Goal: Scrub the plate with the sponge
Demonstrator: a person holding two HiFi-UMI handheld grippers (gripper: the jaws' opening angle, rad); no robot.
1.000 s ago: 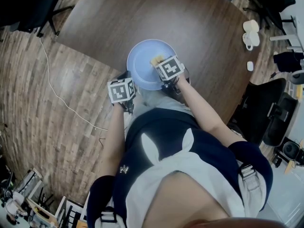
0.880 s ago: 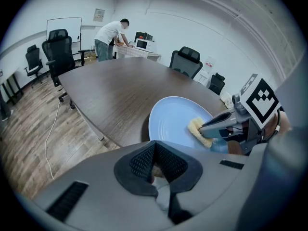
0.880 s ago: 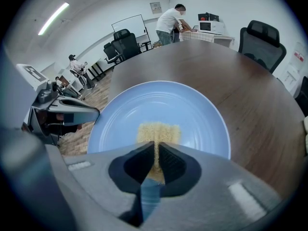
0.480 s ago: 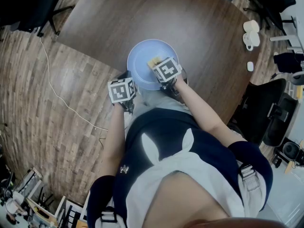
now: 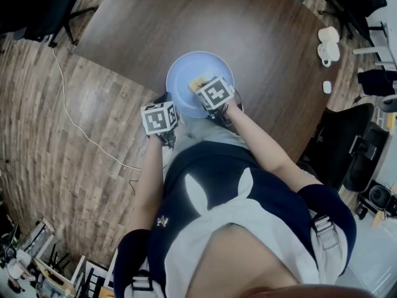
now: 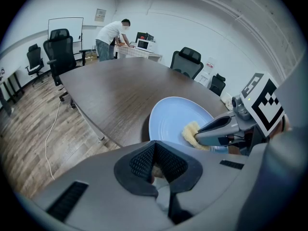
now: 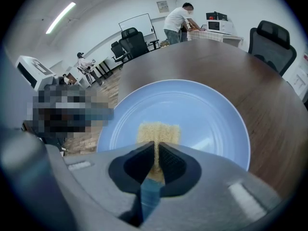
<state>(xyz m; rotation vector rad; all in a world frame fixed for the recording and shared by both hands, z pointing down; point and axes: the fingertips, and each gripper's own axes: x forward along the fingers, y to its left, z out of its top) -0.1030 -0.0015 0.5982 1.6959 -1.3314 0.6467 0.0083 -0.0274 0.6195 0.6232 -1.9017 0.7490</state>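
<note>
The round pale-blue plate (image 5: pixel 186 70) lies at the near edge of the dark brown wooden table (image 5: pixel 260 30). The yellow rectangular sponge (image 7: pixel 158 130) rests on the plate's inner face, toward its near side. It is pinched edge-on between the jaws of the right gripper (image 7: pixel 157 160), which clamp tightly on it. The left gripper (image 6: pixel 155 160) hangs just beside the plate's near-left rim, its jaws pressed together with no part of the plate between them.
</note>
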